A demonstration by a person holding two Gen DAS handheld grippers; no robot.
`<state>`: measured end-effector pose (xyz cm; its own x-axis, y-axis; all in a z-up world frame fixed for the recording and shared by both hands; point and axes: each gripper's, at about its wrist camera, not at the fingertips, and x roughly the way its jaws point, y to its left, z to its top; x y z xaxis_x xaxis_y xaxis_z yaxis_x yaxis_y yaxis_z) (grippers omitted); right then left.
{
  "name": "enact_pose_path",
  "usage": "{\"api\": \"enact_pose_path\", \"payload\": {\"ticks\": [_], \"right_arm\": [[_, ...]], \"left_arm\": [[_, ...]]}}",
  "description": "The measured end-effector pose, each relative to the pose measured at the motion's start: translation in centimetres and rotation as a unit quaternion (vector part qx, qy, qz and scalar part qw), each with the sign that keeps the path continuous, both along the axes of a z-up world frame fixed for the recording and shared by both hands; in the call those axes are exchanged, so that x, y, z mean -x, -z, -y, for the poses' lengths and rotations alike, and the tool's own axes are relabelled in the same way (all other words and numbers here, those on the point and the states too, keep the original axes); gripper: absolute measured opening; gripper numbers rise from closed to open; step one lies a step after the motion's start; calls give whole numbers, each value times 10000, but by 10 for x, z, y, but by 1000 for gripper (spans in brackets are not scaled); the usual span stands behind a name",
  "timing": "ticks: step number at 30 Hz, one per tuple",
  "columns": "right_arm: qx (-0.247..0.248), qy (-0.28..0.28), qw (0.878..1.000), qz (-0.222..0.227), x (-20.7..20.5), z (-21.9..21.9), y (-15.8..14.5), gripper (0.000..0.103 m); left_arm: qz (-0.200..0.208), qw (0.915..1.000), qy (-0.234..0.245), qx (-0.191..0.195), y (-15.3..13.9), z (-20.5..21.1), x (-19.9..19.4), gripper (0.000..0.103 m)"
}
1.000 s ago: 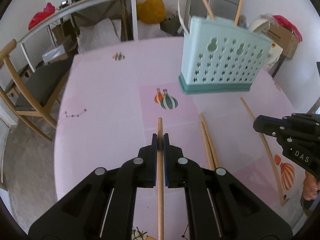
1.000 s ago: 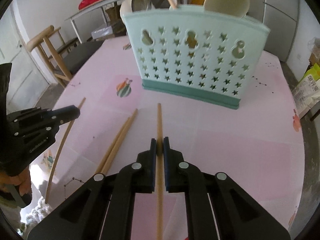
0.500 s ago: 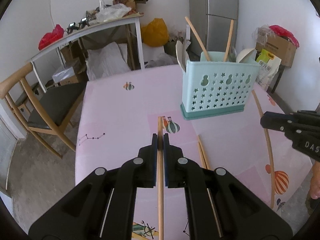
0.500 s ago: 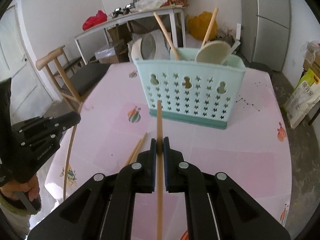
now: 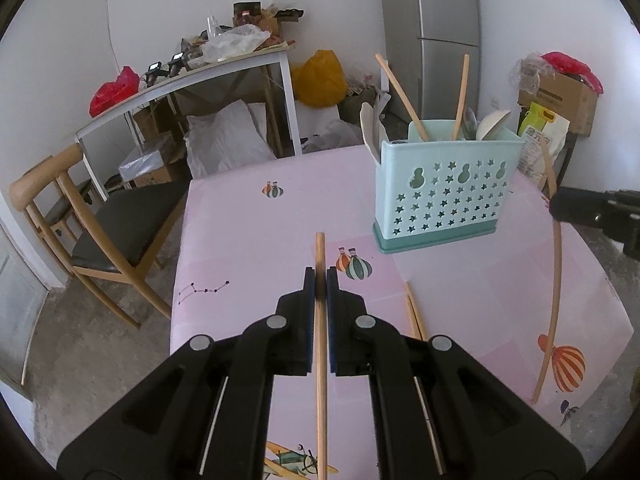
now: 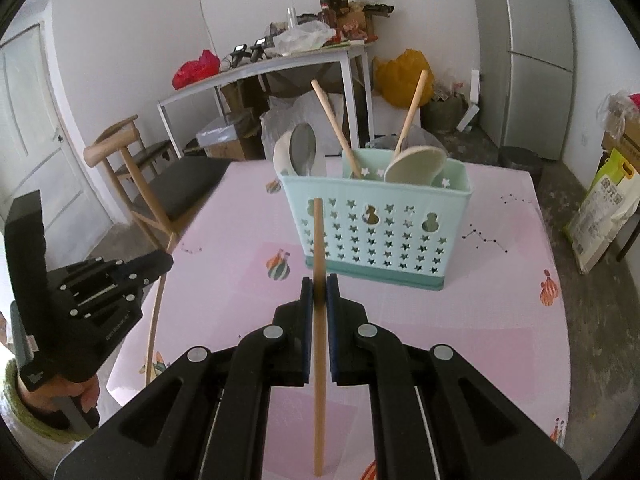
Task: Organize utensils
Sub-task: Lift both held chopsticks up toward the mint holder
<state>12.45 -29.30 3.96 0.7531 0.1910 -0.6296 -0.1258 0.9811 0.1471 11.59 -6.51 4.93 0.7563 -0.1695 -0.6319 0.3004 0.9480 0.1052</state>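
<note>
A mint-green perforated utensil basket (image 5: 444,192) stands on the pink table (image 5: 248,216); it also shows in the right wrist view (image 6: 380,232). It holds two wooden chopsticks (image 6: 338,132) and spoons (image 6: 414,164). My left gripper (image 5: 320,278) is shut on a wooden chopstick (image 5: 320,340), held above the table. My right gripper (image 6: 320,286) is shut on another wooden chopstick (image 6: 319,340), in front of the basket. Two chopsticks (image 5: 414,312) lie on the table below.
A wooden chair (image 5: 80,240) stands left of the table. A white side table (image 5: 180,88) with clutter, bags and a fridge (image 5: 432,20) stand behind. The table's edges (image 6: 560,320) are near on both sides.
Both grippers have risen and pulled back from the table, each lifting its chopstick. The basket now looks smaller and farther, and more of the room is in view.
</note>
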Motion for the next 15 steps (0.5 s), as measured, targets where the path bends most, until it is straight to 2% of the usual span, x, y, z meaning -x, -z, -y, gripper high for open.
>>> {"api": "enact_pose_path", "payload": {"ticks": [15], "right_arm": [[-3, -1, 9998, 208, 10, 1, -16, 7]], "left_arm": [[128, 9999, -37, -24, -7, -1, 3, 4]]}}
